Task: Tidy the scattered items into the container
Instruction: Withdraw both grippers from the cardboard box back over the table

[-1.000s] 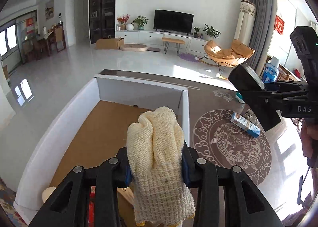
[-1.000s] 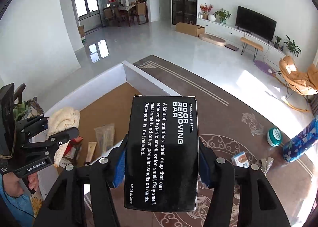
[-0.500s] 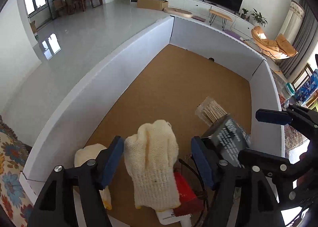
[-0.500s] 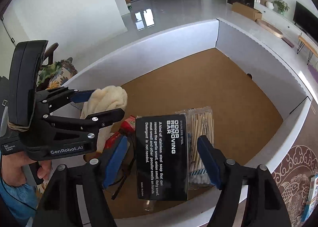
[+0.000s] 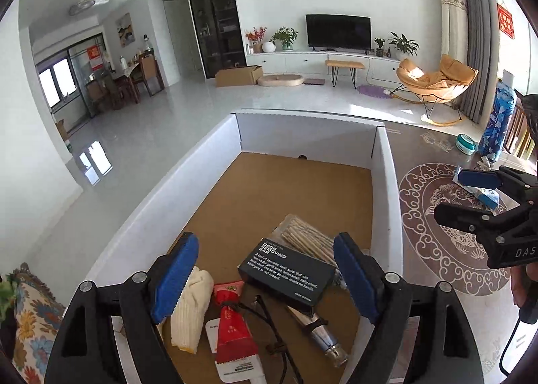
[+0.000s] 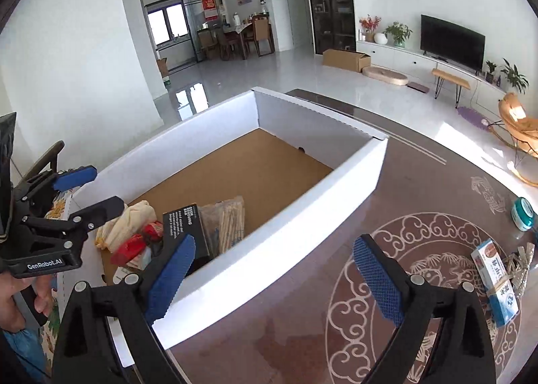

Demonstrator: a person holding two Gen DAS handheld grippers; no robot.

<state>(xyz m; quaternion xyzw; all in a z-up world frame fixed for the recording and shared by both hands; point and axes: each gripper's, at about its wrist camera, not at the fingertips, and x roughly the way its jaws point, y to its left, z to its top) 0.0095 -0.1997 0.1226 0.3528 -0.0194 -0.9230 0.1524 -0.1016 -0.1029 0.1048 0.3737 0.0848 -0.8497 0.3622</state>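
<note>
Legible text, both wrist views.
My left gripper (image 6: pixel 84 190) reads "GenRobot.AI"; black box (image 5: pixel 287 269) reads "ODOR REMOVING BAR".

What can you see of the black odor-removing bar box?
The black box is a flat rectangular carton, matte, with white print on its top face reading "Odor Removing Bar". It lies flat and askew inside the white container, resting partly on a clear pack of sticks and over a silvery tube. No tongs touch it.
</note>
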